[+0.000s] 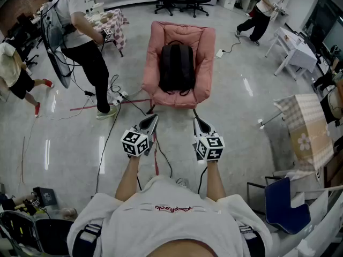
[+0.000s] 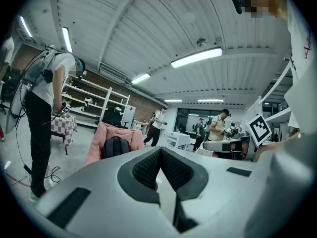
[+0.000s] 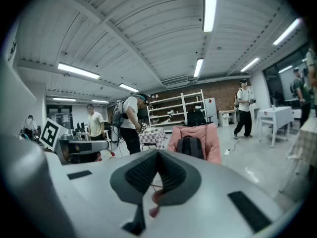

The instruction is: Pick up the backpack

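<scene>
A black backpack (image 1: 176, 66) stands upright on a pink padded chair (image 1: 206, 47) ahead of me on the floor. It also shows as the backpack (image 2: 115, 147) in the left gripper view and the backpack (image 3: 190, 146) in the right gripper view, still some way off. My left gripper (image 1: 152, 121) and right gripper (image 1: 198, 123) are held side by side in front of my body, short of the chair. Both are shut with nothing between the jaws, as the left gripper (image 2: 159, 155) and right gripper (image 3: 157, 158) close-ups show.
A person in a white shirt (image 1: 80, 25) stands left of the chair beside a checkered table (image 1: 115, 23). Cables (image 1: 115, 98) trail across the floor near the chair's left foot. A checkered-cloth table (image 1: 305, 130) and a blue chair (image 1: 286, 205) stand at right.
</scene>
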Available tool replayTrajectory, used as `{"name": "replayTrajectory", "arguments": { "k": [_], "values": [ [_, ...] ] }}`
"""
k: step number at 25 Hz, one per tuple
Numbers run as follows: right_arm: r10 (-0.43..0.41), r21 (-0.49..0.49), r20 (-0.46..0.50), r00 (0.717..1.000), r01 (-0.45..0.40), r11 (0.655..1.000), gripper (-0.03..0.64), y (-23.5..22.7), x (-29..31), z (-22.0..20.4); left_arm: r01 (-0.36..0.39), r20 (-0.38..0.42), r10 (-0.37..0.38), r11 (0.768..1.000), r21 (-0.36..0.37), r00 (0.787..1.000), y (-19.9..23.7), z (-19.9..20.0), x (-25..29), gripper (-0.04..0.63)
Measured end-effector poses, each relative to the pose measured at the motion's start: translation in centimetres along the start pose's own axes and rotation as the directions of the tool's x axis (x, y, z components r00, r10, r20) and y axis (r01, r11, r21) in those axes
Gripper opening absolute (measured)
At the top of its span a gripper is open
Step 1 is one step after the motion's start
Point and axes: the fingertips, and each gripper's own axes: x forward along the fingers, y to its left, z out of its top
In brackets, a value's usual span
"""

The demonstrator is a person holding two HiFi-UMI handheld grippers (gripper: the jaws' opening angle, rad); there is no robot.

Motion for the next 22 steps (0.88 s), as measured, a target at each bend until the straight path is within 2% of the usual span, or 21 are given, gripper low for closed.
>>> {"name": "replayTrajectory", "arguments": {
  "k": [8,16,22],
  "values": [
    [-0.014,-0.034,-0.006,1.0,0.014,0.999,0.018,0.4,0.3,0.0,-0.002,0.017,0.002,1.0,-0.014,1.0,0.3,-0.1,-0.5,0.011],
    [-0.049,-0.008,0.014,0.999,0.05,0.999,0.018,0.5,-0.5,-0.6,0.0,0.021,0.0,1.0,-0.011,1.0,-0.5,-0.9,-1.5,0.011],
    [-0.082,-0.002,-0.003,0.997,0.082,0.997,0.018,1.7,0.3,-1.2,0.025,0.01,-0.024,1.0,-0.012,1.0,0.8,-1.0,-1.9,0.011]
  ]
}}
